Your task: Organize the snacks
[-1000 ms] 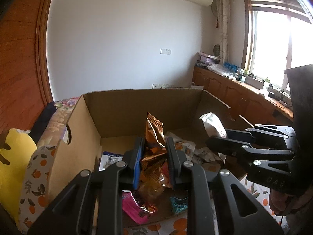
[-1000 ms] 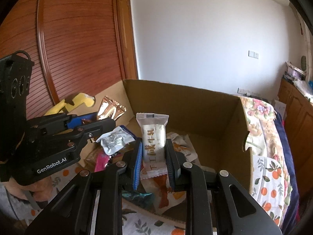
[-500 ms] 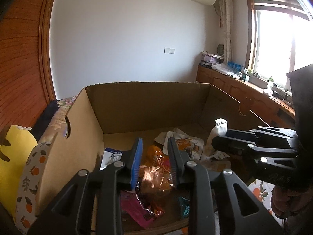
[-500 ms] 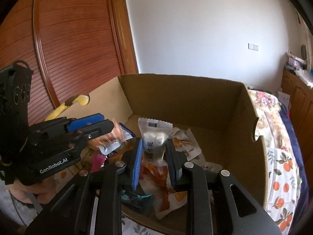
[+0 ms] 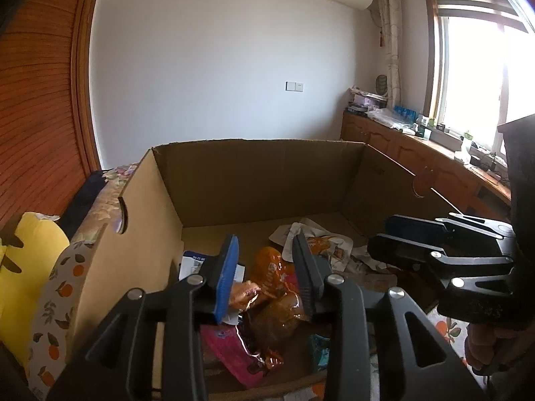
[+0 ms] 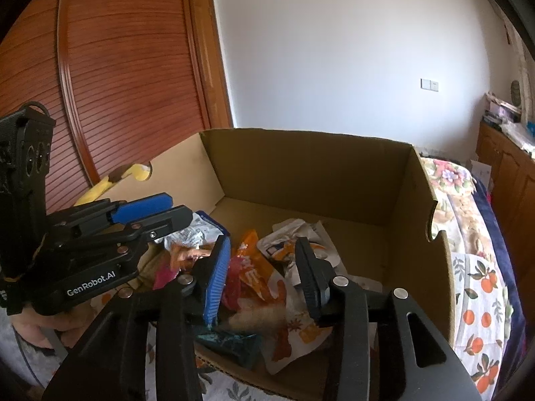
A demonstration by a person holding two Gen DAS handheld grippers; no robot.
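An open cardboard box [image 5: 260, 180] [image 6: 301, 170] holds a loose heap of snack packets. My left gripper [image 5: 265, 267] is open and empty above the heap, over an orange foil packet [image 5: 267, 277] and a pink packet [image 5: 230, 351]. My right gripper [image 6: 262, 267] is open and empty over an orange packet [image 6: 257, 270] and white packets [image 6: 291, 247]. Each gripper shows in the other's view: the right one [image 5: 384, 240] at the right, the left one [image 6: 167, 210] at the left. A teal packet [image 6: 230, 341] lies near the box's front wall.
The box sits on a bed with an orange-print cover [image 6: 481, 294]. A yellow cushion [image 5: 23, 267] lies left of the box. A wooden wardrobe [image 6: 117, 83] stands at the left. Wooden cabinets [image 5: 418, 163] run under the window at the right.
Both grippers have opened and let go of their packets: the orange-gold foil packet and the white packet now lie in the box's heap. Both grippers have lowered over the box.
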